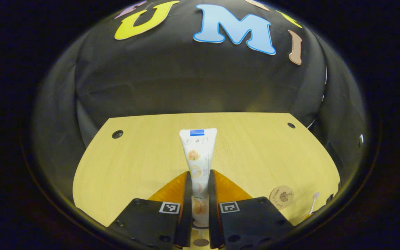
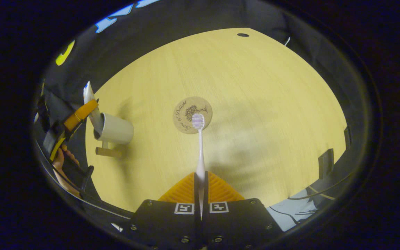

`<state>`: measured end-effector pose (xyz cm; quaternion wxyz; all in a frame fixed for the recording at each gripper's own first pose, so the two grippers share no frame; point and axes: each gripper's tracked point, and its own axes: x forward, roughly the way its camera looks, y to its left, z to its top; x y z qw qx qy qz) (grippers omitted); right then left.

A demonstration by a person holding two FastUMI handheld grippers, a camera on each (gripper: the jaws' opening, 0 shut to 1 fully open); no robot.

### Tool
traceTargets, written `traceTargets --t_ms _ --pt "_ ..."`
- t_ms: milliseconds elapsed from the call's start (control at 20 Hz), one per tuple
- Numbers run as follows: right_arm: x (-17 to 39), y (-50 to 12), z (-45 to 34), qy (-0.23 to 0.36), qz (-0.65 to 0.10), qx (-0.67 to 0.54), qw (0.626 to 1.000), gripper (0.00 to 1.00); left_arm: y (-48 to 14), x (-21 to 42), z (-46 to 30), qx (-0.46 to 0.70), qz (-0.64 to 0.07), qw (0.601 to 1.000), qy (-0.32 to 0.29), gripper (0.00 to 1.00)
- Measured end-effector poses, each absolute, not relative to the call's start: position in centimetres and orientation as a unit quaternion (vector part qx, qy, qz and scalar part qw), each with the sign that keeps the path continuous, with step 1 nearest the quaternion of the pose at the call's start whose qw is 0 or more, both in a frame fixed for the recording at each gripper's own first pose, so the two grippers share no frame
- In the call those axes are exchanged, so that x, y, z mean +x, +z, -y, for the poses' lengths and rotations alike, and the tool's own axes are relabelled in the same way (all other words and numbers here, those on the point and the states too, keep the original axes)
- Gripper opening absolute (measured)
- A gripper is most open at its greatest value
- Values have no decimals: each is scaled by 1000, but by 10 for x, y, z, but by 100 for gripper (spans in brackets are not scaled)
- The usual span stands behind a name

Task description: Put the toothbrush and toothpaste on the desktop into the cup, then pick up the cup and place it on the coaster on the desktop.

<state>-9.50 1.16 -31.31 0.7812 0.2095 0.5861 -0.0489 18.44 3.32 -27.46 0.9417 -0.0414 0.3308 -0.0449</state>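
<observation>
Wood table (image 1: pixel 255 152) under black booth wall. Left gripper view: fingers (image 1: pixel 187 194) clamped on toothpaste (image 1: pixel 198 156); coaster (image 1: pixel 281 197) lower right. Right gripper view: fingers (image 2: pixel 186 189) pinching toothbrush (image 2: pixel 200 146), head over coaster; toothpaste partly inside cup (image 2: pixel 115 130).

The light falls from above onto my desktop (image 1: pixel 134 163), which is bright and warm yellow, while the cloth wall (image 1: pixel 193 80) behind stays dim and fades to dark at the sides. In the right gripper view I see soft, broad shadows on the wood near my toothbrush (image 2: pixel 199 146) and beside the cup (image 2: pixel 116 130). Both views bend strongly at the edges, the far rim is a little soft, and there is no hard glare.
</observation>
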Motion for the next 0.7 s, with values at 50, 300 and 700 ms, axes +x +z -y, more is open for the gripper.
traceTargets --t_ms 50,300,700 --pt "-92 -311 -12 -46 -582 210 784 2 -275 184 -32 -39 -331 942 -45 27" --pt "-72 -296 -20 -29 -564 208 799 2 -274 172 -28 -38 -330 942 -54 56" --pt "-20 -263 -38 -4 -517 210 830 2 -227 143 -30 -44 -288 954 -66 90"
